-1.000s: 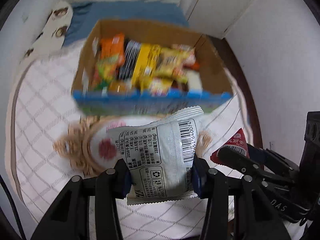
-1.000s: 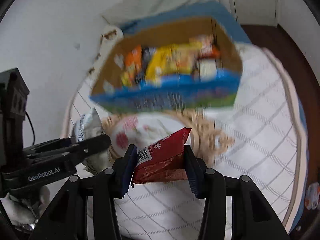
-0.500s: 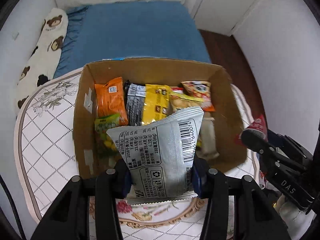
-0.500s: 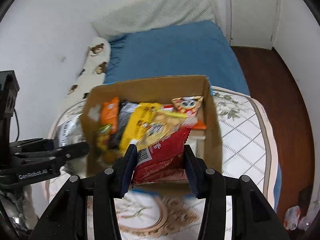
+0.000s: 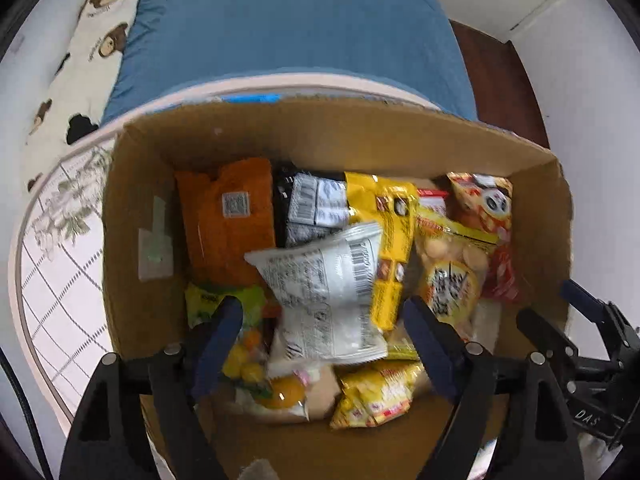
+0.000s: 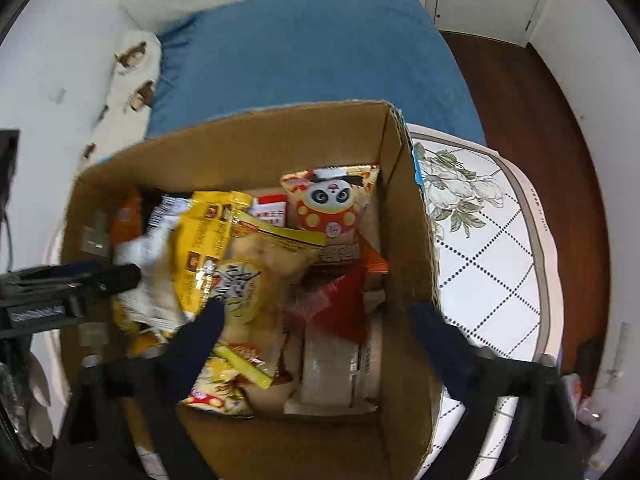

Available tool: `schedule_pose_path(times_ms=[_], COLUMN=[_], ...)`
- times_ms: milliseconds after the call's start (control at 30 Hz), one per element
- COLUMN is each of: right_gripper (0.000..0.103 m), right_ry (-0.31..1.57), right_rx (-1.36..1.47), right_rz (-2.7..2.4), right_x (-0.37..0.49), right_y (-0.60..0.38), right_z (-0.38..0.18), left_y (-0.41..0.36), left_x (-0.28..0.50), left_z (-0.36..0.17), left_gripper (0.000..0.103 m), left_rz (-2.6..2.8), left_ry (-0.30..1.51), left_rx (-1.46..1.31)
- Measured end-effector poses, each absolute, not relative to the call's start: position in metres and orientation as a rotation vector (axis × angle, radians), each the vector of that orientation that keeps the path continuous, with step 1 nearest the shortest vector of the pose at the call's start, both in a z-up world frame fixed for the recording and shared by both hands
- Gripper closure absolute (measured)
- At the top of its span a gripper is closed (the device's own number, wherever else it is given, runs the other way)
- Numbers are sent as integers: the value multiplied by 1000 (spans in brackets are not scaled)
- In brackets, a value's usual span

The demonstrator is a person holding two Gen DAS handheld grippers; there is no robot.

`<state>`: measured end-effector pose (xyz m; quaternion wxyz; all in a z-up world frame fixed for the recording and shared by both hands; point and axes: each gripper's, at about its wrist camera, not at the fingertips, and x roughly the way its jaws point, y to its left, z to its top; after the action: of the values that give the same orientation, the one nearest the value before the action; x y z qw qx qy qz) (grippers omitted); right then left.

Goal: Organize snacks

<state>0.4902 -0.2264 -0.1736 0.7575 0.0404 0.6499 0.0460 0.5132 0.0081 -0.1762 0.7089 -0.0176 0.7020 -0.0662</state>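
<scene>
Silver packet loose between spread fingers

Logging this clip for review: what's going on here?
A person with two handheld grippers is filling a cardboard box with snacks. The left gripper and right gripper both hover over the box with jaws spread. A silver-white packet and a red packet lie loose on the pile, gripped by neither.
</scene>
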Motion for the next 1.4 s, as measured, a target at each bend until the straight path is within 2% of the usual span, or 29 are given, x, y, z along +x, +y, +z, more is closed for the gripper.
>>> schedule_pose_path(times_ms=[267, 533, 1000, 1400], right_gripper=[4, 4, 4, 1], right_ry=[1435, 1393, 1186, 958], right_rx=[4, 2, 3, 7], right_rz=[93, 90, 96, 108], right_x=[489, 473, 410, 307], right_y=[-213, -211, -208, -208], right_z=[-188, -172, -97, -13], left_y=[2, 2, 9, 17], left_x=[505, 479, 407, 304], left_z=[-180, -158, -91, -19], left_gripper=[17, 15, 15, 15], left_rz=[-98, -65, -72, -66], left_ry=[1511, 1392, 1198, 1015], left_rx=[45, 62, 7, -12])
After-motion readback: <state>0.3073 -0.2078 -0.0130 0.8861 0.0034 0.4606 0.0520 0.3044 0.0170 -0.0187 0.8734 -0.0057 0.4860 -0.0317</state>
